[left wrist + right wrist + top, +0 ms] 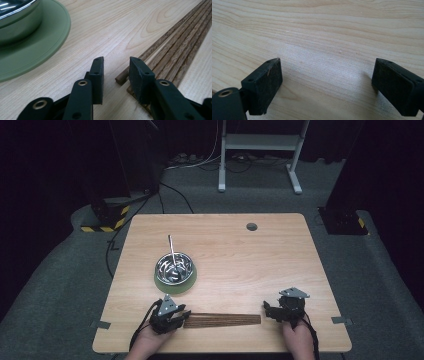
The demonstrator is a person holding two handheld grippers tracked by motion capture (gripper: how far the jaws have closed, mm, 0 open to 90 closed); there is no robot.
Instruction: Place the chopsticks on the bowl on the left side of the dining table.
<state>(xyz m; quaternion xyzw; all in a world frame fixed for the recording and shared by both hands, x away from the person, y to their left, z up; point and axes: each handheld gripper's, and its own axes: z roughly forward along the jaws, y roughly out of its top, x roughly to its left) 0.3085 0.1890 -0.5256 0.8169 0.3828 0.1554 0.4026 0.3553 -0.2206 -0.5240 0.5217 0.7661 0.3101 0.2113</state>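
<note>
Setting: a pale wooden table [240, 250] with rounded corners on grey carpet, in a dark room; a white metal stand [260, 150] and loose cables [200, 162] sit on the floor beyond the far edge.
Left gripper [116, 71]: black, held low at the near edge; jaws a narrow gap apart, clamped on nothing. The right jaw rests over the end of the slats.
Slats [222, 320]: a flat bundle of dark, grained wooden strips, lying side by side between the two grippers and running from the left gripper toward the right one.
Bowl [174, 267]: shiny steel, round, just ahead of the left gripper, with a thin metal rod [171, 247] leaning out of it.
Plate [162, 282]: matte green, wide-rimmed, under the bowl.
Right gripper [327, 85]: jaws spread wide over bare, fine-grained tabletop, holding nothing; the slats end just to its left.
Grommet [251, 226]: a small grey disc, well ahead of the right gripper near the far edge.
</note>
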